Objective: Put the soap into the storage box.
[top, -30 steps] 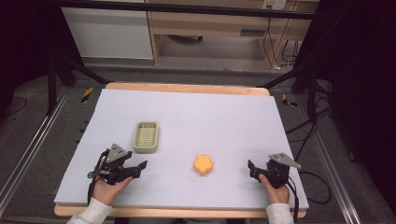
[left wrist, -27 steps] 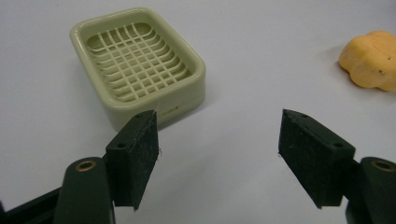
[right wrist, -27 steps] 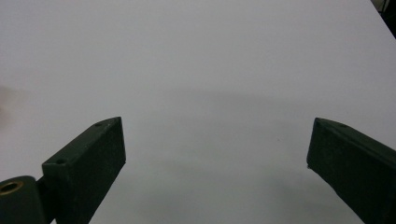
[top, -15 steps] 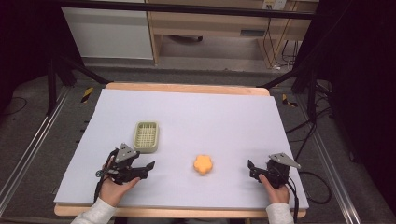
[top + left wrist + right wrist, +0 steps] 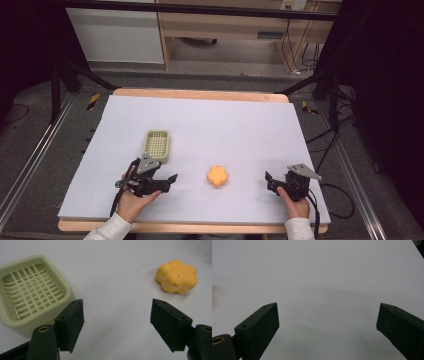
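Left claw (image 5: 169, 181) neared orange flower block (image 5: 218, 176).

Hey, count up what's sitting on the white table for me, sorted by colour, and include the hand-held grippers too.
Orange: 1, the flower-shaped piece
Pale green: 1, the slotted basket
Black: 2, the left hand-held gripper and the right hand-held gripper, both with jaws apart and holding nothing
Total: 4

White table (image 5: 240, 125), wooden edge
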The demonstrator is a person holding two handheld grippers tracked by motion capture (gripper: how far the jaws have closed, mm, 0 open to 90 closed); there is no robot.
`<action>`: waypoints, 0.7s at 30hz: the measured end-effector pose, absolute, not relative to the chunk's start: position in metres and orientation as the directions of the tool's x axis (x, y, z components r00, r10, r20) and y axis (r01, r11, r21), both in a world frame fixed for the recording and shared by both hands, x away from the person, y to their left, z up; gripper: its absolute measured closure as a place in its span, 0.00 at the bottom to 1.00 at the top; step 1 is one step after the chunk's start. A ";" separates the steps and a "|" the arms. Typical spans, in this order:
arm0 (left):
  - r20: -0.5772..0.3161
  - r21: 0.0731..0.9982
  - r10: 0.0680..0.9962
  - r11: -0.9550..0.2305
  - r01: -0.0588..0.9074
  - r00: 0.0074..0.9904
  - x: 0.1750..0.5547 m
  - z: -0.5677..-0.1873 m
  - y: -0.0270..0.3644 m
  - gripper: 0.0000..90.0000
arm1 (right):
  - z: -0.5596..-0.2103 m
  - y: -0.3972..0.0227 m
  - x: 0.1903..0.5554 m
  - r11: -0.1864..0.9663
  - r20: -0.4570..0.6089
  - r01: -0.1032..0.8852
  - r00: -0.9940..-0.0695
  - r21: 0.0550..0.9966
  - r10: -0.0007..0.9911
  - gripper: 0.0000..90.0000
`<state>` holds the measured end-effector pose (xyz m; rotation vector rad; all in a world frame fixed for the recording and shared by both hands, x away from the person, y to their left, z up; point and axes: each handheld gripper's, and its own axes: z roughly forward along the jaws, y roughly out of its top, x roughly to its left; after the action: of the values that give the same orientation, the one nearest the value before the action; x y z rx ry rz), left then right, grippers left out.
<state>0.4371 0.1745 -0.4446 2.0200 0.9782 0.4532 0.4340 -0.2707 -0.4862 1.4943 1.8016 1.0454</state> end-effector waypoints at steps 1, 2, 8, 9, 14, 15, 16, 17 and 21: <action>-0.033 0.804 0.770 -0.358 0.475 0.637 0.437 -0.445 0.172 0.30 | -0.486 -0.271 0.434 0.070 0.052 0.529 -0.213 0.846 0.976 0.05; -0.033 0.804 0.770 -0.358 0.475 0.637 0.437 -0.445 0.172 0.30 | -0.486 -0.271 0.434 0.070 0.052 0.529 -0.213 0.846 0.976 0.05; -0.033 0.802 0.756 -0.370 0.469 0.653 0.437 -0.444 0.160 0.29 | -0.486 -0.271 0.434 0.071 0.050 0.529 -0.211 0.846 0.976 0.05; -0.028 0.800 0.748 -0.381 0.463 0.663 0.438 -0.443 0.155 0.29 | -0.486 -0.271 0.434 0.071 0.050 0.529 -0.211 0.846 0.976 0.05; -0.031 0.798 0.739 -0.387 0.462 0.673 0.438 -0.443 0.147 0.29 | -0.486 -0.271 0.434 0.070 0.052 0.529 -0.212 0.846 0.976 0.05; -0.029 0.797 0.734 -0.393 0.459 0.678 0.439 -0.443 0.144 0.29 | -0.486 -0.271 0.434 0.069 0.052 0.529 -0.212 0.846 0.976 0.05; -0.029 0.797 0.734 -0.393 0.459 0.678 0.439 -0.443 0.144 0.29 | -0.486 -0.271 0.434 0.070 0.052 0.529 -0.212 0.846 0.976 0.05; -0.028 0.794 0.731 -0.398 0.459 0.682 0.440 -0.443 0.141 0.29 | -0.486 -0.271 0.434 0.070 0.052 0.529 -0.212 0.846 0.976 0.05; -0.030 0.794 0.724 -0.402 0.457 0.689 0.441 -0.442 0.136 0.29 | -0.486 -0.271 0.434 0.067 0.056 0.533 -0.211 0.844 0.976 0.05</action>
<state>0.4407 0.1360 -0.4421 2.0666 0.9037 0.4080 0.4342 -0.2707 -0.4862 1.4998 1.8009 1.0455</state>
